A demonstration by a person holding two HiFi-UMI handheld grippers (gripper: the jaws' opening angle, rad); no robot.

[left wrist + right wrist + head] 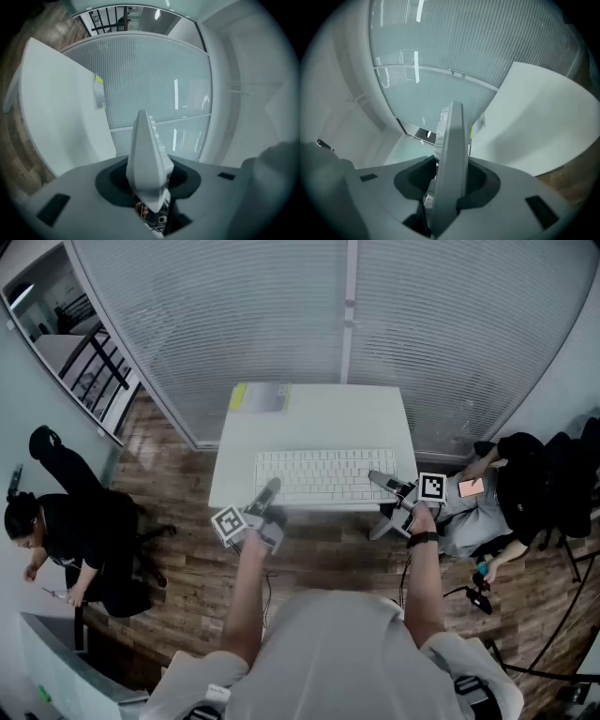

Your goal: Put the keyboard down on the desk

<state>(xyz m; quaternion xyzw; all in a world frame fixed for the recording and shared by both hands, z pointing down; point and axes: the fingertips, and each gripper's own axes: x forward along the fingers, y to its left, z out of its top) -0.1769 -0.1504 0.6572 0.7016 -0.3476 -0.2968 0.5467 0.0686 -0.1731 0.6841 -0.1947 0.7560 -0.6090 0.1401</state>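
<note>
**Wood floor, white desk, keyboard carried by its two ends**

Wood flooring (187, 521) lies nearest, under the person who stands at the near edge of the desk (319, 418). Just ahead, the left gripper (270, 489) and the right gripper (380, 480) reach in from either side. Each has its jaws clamped on one short end of the white keyboard (323, 474).

Each gripper view shows the board edge-on between that gripper's own pads (left end (147, 154), right end (452, 159)). Holding it by both ends likely keeps so long and thin a thing level and stops it twisting.

The keyboard hangs over the near half of the desk. In both gripper views the desktop stands apart from its underside, so I judge that it has not yet been set down.

Its long axis runs left to right, along the desk's near edge. The keys face up, and the top row seems to point toward the far wall.

Further back, a yellow-green sheet (260, 397) lies on the desk's far left corner, well clear of where the board would land. Beyond it, pale slatted blinds (281, 315) close off the room.
</note>
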